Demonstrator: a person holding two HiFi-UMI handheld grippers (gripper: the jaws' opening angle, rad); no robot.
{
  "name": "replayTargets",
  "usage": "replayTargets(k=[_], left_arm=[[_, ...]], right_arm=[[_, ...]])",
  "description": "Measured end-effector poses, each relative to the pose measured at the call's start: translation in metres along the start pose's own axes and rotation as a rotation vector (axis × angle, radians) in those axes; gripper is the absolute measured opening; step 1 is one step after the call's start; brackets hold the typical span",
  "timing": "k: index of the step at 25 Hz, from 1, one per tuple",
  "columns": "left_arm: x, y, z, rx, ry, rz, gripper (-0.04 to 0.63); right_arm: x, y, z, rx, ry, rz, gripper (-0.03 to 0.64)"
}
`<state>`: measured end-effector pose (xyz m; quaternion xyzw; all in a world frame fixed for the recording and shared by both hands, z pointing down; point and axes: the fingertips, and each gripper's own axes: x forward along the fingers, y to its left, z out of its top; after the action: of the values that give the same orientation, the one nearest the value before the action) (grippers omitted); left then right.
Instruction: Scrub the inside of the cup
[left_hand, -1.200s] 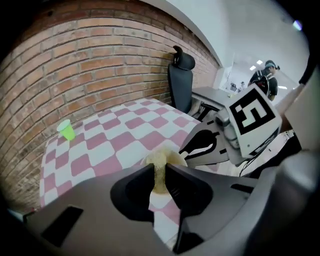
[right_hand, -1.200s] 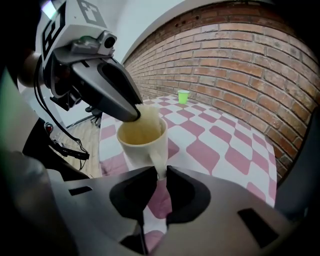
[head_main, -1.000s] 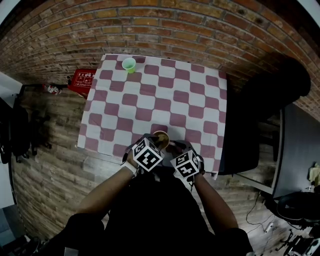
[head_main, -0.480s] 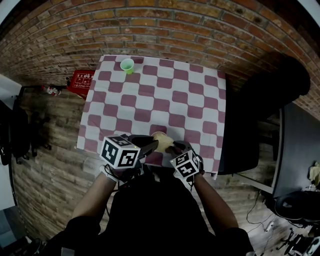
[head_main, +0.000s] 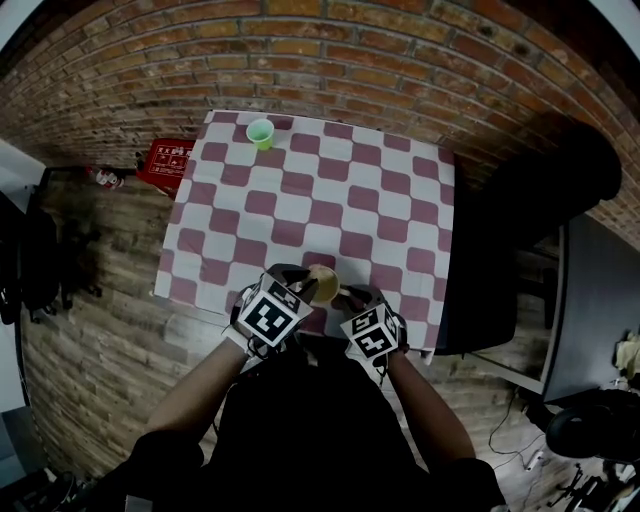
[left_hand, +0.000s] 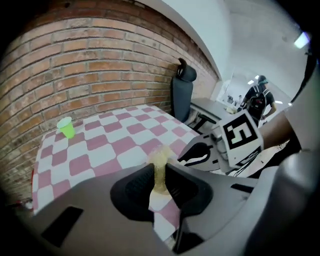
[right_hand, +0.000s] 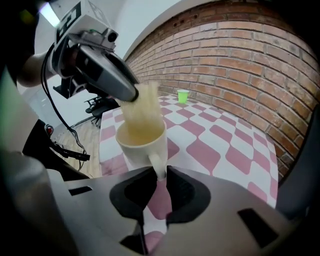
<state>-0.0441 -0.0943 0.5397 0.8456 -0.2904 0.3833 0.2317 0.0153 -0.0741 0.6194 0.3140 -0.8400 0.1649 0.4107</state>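
Afar, green cup (head_main: 260, 132), sponge (right_hand: 142, 112) in mug (right_hand: 142, 147)

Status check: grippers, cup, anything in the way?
Left gripper shut on sponge, sponge inside mug. Right gripper shut on mug handle. Green cup far off.

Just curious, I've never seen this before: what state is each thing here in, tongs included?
mug: upright, held by its handle.
sponge: hanging, lower end inside mug.
left tongs: shut on sponge.
right tongs: shut on mug's handle.
green cup: upright, standing alone.
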Motion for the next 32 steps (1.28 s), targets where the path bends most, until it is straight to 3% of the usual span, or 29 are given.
replayTargets(k=[6, 11, 13, 18, 21, 23, 25, 28, 32], left_arm=[[0.041, -0.004, -0.021, 0.076, 0.119, 0.042, 0.072], [0.051, -0.01, -0.023, 0.105, 0.168, 0.028, 0.072], [0.045, -0.014, -0.019, 0.026, 0.15, -0.033, 0.072], [0.011, -0.018, 0.003, -0.277, -0.003, -0.213, 0.072], [-0.021, -0.013, 0.025, -0.351, -0.143, -0.274, 0.072], [-0.04, -0.008, 0.04, -0.258, -0.211, -0.238, 0.072], [-0.051, -0.009, 0.049, -0.038, -0.206, -0.158, 0.072], [-0.041, -0.023, 0.046, 0.259, -0.125, -0.094, 0.072], [-0.01, -0.032, 0.022, 0.448, 0.047, -0.023, 0.072]], right_arm=[[0.0, 0.0, 0.004, -0.005, -0.002, -0.008, 0.075], [0.0, 0.0, 0.001, -0.007, 0.001, -0.012, 0.075], [0.0, 0.0, 0.001, -0.009, 0.001, -0.012, 0.075], [-0.001, -0.002, 0.002, -0.016, 0.003, -0.014, 0.075], [-0.001, -0.002, 0.001, -0.02, 0.006, -0.01, 0.075], [-0.001, -0.003, 0.001, -0.024, 0.005, -0.007, 0.075], [-0.001, -0.003, 0.0, -0.024, 0.007, -0.005, 0.075], [-0.001, -0.003, -0.002, -0.023, 0.009, -0.004, 0.075], [-0.002, -0.001, -0.002, -0.023, 0.009, -0.006, 0.075]])
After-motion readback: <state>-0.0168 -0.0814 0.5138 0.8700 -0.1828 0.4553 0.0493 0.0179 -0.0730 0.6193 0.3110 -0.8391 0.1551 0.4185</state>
